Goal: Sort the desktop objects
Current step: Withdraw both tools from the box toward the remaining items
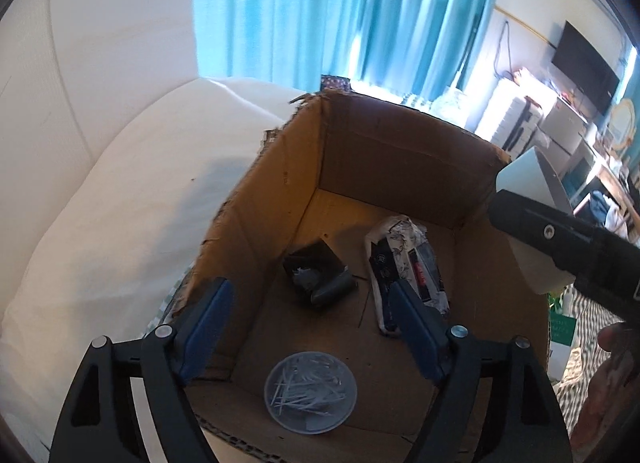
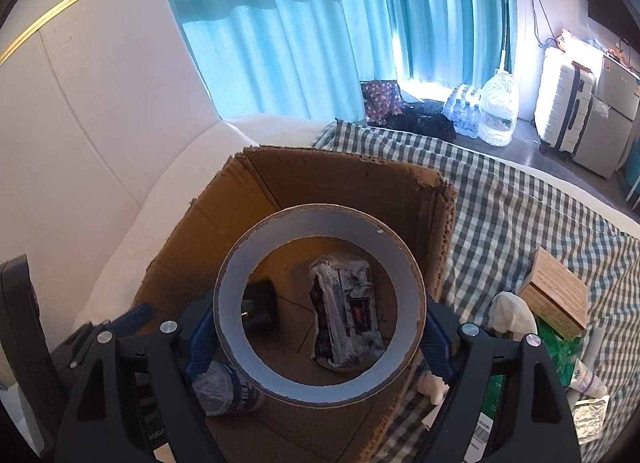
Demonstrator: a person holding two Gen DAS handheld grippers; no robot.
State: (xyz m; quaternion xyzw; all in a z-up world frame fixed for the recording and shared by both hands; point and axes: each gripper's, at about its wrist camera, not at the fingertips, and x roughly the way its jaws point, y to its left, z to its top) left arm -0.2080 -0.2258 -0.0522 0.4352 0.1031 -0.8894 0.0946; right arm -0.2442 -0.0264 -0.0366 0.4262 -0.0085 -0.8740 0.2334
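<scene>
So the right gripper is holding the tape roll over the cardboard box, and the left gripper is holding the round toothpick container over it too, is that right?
Not quite. The left gripper holds nothing: its jaws stand open, and the round toothpick container already lies on the floor of the cardboard box, as the left wrist view shows. The right gripper does hold the tape roll over the box.
</scene>
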